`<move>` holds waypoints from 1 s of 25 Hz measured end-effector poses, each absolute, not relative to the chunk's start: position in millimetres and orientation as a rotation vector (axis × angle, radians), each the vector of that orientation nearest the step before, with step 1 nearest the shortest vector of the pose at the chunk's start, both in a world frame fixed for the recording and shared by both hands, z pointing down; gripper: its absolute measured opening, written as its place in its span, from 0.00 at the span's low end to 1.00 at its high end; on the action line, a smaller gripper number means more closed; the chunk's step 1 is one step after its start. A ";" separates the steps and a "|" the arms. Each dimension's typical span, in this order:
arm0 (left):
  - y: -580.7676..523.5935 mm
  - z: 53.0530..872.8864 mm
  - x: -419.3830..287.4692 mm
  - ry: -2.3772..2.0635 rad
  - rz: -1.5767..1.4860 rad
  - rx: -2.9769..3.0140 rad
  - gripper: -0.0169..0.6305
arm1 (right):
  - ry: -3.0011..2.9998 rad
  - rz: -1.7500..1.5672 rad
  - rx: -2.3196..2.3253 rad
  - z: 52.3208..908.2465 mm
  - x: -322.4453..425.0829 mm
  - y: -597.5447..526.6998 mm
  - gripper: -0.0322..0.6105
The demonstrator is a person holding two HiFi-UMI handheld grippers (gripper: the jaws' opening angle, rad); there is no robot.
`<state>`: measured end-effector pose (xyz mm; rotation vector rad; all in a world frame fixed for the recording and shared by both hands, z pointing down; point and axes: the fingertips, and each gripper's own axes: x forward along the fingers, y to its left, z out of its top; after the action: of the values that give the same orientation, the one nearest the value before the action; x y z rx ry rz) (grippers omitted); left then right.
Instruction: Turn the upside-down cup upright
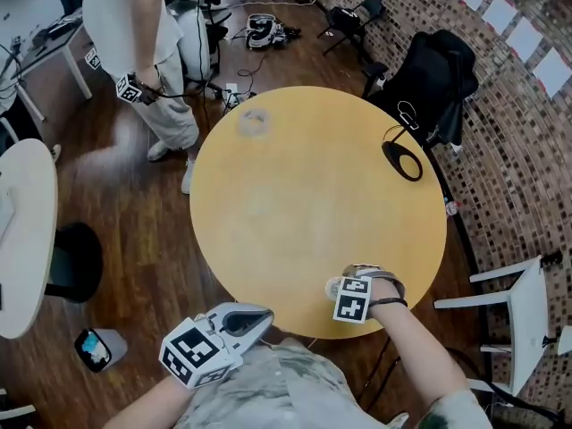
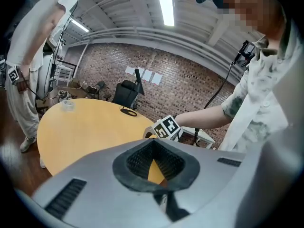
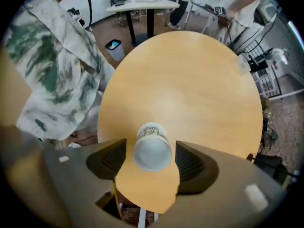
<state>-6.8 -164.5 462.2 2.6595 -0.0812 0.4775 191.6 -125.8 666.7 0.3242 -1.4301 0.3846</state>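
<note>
Head view: cup nearly all hidden behind marker cube of right hand-held gripper; only pale sliver shows, jaws hidden there too. Right gripper view: print on cup's side too blurred to read. Small clear thing near desk's far rim too faint to identify. Standing person cut off by top edge; 1 shoe visible, other hidden.

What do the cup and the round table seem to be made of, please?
The cup looks like paper: matte white, with a printed band round its wall. The round table looks like wood or wood-look laminate: smooth pale yellow, faint sheen; which is unclear.
</note>
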 end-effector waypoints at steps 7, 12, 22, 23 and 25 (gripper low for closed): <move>-179.5 471.0 -10.4 -0.051 0.498 2.644 0.04 | -1.376 0.367 0.252 679.7 198.4 -127.5 0.47; -186.2 476.2 -7.4 -0.031 0.512 2.639 0.03 | -1.458 0.392 0.365 667.9 196.9 -141.1 0.47; -176.7 468.6 17.1 -0.010 0.548 2.667 0.04 | -1.795 0.384 0.921 653.8 195.5 -174.3 0.47; -175.2 469.1 17.7 -0.010 0.554 2.668 0.04 | -1.807 0.393 0.953 657.7 197.1 -172.9 0.47; -171.4 469.8 18.4 -0.012 0.567 2.668 0.04 | -1.819 0.407 1.002 664.0 201.3 -168.8 0.47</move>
<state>18.4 -171.4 469.8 2.6680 -0.0122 0.5671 201.3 -168.8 664.0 1.0015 -1.8186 0.4070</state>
